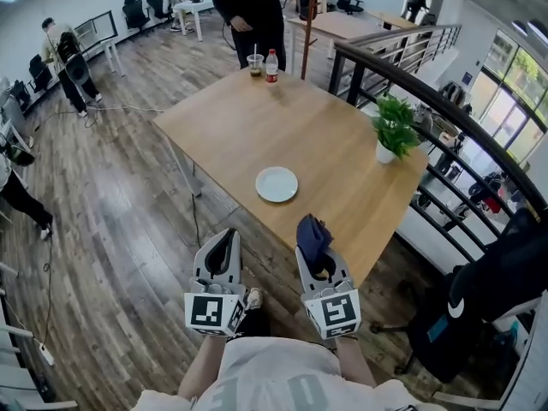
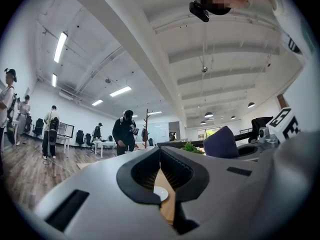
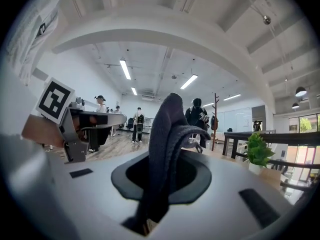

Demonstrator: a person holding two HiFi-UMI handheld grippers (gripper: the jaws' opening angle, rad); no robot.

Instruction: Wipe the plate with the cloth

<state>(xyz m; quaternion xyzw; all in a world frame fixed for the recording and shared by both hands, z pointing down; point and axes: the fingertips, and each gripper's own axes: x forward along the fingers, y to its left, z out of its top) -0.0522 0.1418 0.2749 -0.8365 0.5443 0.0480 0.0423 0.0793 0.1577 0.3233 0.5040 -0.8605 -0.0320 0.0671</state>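
A white plate [image 1: 276,184] lies on the wooden table [image 1: 257,127], near its front edge. My right gripper [image 1: 315,255] is shut on a dark blue cloth [image 1: 312,235] that sticks up from between its jaws, just short of the table's near edge. In the right gripper view the cloth [image 3: 165,144] fills the middle and hides the plate. My left gripper [image 1: 225,240] is beside it to the left, shut and holding nothing. Through the slit of the left gripper [image 2: 160,156] I see a sliver of the plate [image 2: 159,193] and, to the right, the cloth [image 2: 222,143].
A potted plant [image 1: 394,127] stands at the table's right corner. A cup [image 1: 255,63] and a bottle [image 1: 272,65] are at the far corner, where a person [image 1: 250,7] stands. A dark railing [image 1: 445,118] runs along the right. A chair [image 1: 479,306] is at lower right.
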